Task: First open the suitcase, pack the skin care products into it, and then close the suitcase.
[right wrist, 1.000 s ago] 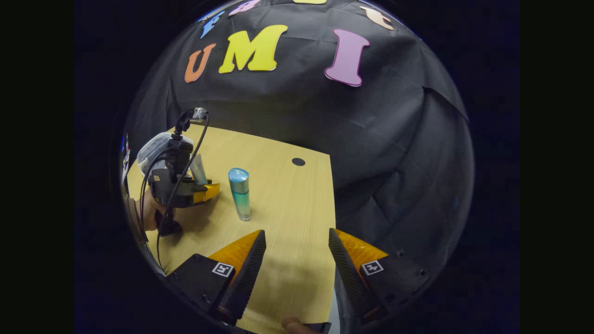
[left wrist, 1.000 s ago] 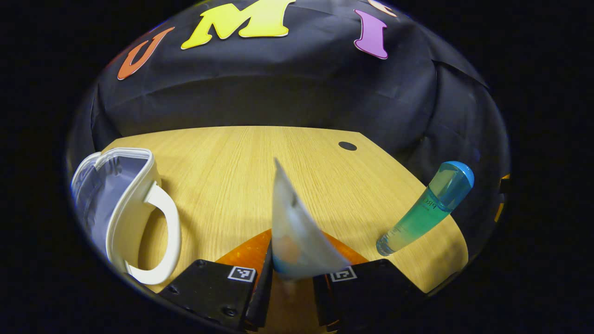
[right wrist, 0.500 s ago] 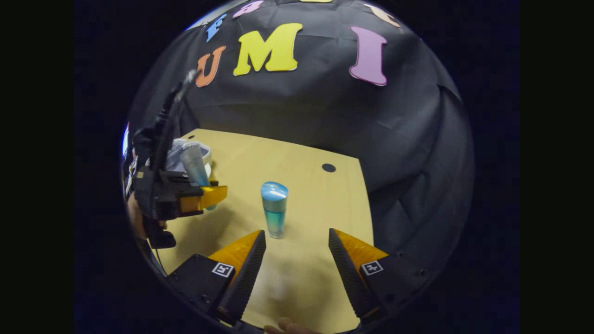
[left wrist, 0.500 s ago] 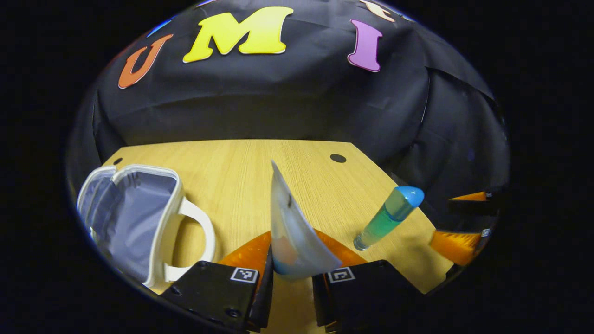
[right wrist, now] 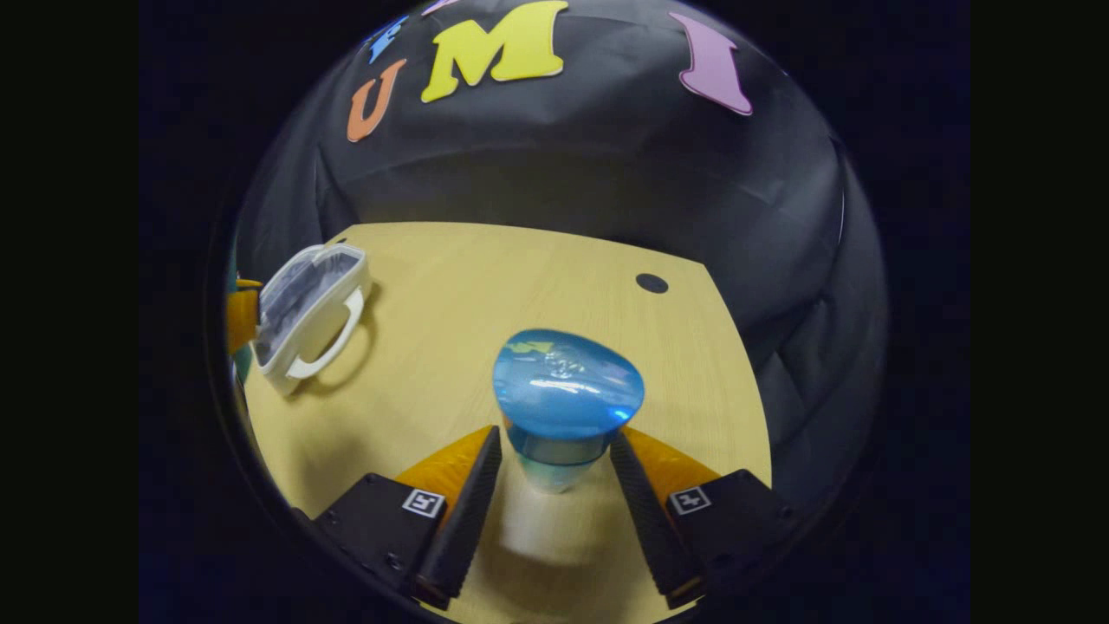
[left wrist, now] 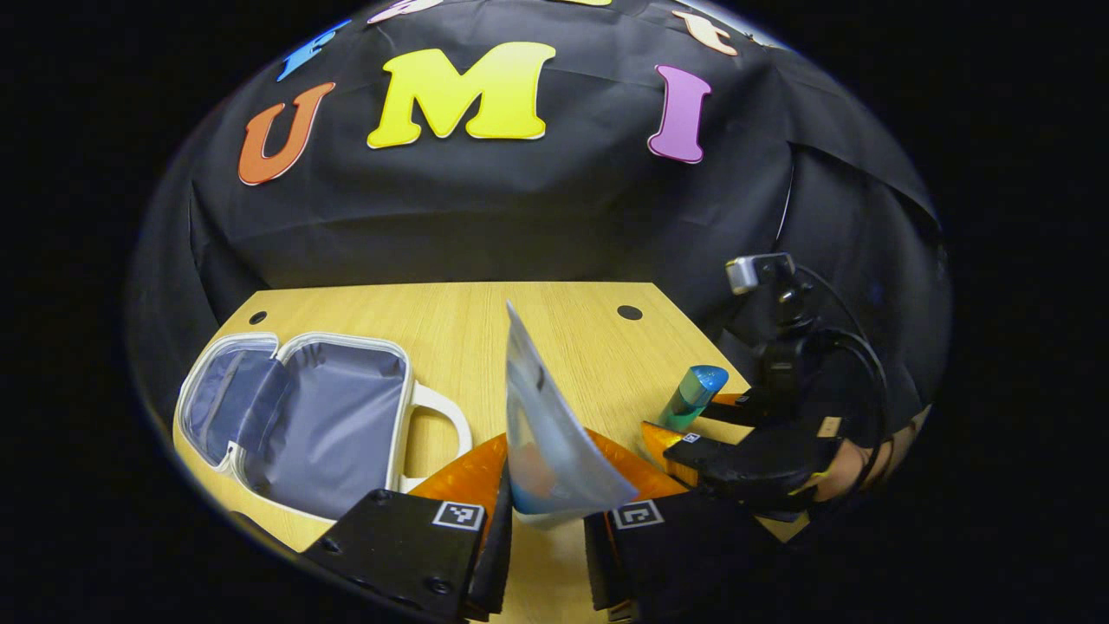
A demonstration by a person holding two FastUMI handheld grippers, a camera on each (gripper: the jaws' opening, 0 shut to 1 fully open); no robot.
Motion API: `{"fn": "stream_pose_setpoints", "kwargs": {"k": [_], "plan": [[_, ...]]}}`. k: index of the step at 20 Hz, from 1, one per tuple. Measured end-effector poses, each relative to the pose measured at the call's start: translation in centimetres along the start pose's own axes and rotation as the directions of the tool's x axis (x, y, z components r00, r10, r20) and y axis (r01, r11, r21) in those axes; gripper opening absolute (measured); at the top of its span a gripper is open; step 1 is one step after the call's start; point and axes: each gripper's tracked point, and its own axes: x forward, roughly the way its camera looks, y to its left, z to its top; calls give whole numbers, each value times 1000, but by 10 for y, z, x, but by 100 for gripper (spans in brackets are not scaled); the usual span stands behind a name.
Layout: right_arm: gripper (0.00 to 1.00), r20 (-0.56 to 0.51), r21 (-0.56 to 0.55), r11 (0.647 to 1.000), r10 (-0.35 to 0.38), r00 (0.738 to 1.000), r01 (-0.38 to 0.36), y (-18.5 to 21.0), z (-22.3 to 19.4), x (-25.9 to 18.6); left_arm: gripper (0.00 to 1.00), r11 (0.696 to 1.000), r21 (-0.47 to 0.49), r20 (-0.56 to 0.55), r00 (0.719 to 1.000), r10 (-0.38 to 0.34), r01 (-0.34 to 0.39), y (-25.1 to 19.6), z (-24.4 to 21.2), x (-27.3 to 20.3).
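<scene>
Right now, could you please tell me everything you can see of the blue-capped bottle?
The bottle stands upright on the wooden table, near its right edge. It has a glossy, rounded blue cap over a clear body of teal liquid. The right hand-held gripper straddles it just below the cap, fingers close on either side; contact is unclear.

In the right gripper view our right gripper frames the blue-capped bottle standing on the table, jaws apart, either side of it. At ten o'clock the white suitcase lies open.
</scene>
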Motion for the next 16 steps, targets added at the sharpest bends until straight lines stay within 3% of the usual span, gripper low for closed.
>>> {"fn": "stream_pose_setpoints", "kwargs": {"k": [3,10,16], "plan": [[42,-12,30,999,-18,1000,19,4,-4,6,39,1000,-13,1,1000,3,-3,16,4,-14],[34,-49,37,997,-60,997,62,17,-12,-22,39,1000,-6,12,1000,26,-26,74,18,-29],[34,-15,91,995,-37,999,38,65,21,-83,39,995,12,-75,993,95,-95,179,-13,-17]]}}
